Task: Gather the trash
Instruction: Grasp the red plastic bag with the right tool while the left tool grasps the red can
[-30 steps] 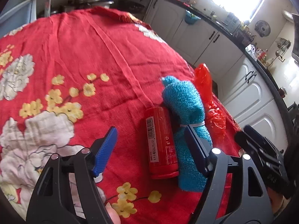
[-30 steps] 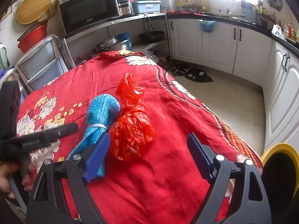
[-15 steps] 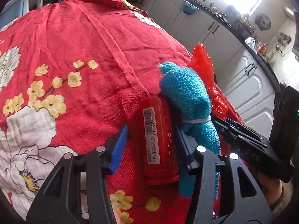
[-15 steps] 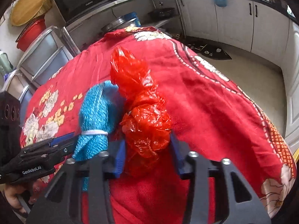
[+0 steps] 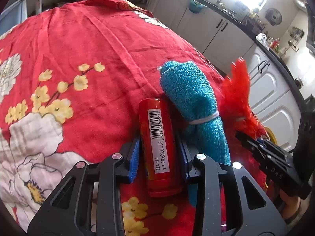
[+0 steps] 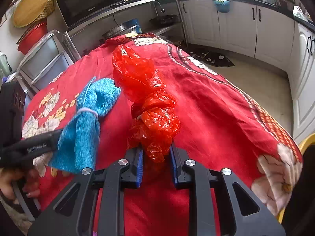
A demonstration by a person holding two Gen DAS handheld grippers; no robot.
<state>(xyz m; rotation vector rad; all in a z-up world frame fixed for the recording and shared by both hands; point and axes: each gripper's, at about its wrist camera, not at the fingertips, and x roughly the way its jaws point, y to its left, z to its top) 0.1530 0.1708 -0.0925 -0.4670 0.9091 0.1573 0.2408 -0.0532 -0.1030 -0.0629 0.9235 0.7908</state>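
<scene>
A red flowered cloth (image 5: 82, 45) is covering the whole table (image 6: 226, 106), filling most of both views. Beyond it, at twelve to three o'clock in the right wrist view, white cabinets (image 6: 236, 23) are running along the wall, and a microwave (image 6: 88, 0) is sitting on a shelf at eleven o'clock. A yellow-rimmed bin (image 6: 303, 143) is peeking in at four o'clock, past the table edge.

On the cloth, a blue knitted bundle (image 5: 193, 102) tied with a white band is lying between the two pieces of trash, touching the red can (image 5: 157, 143) along its right side and crowding the space beside the crumpled red plastic bag (image 6: 149, 106).

The left claw (image 5: 158, 155) is closing on the red can, its blue pads (image 5: 134, 157) sitting against both sides of the can, which is lying on its side at six o'clock in the left wrist view, barcode up.

The right claw (image 6: 156, 161) is closing on the lower end of the red plastic bag, which is standing up at the centre of its view, the pads pressing into the crinkled plastic.

A hand (image 6: 11, 182) is gripping the left claw's handle at eight o'clock.
</scene>
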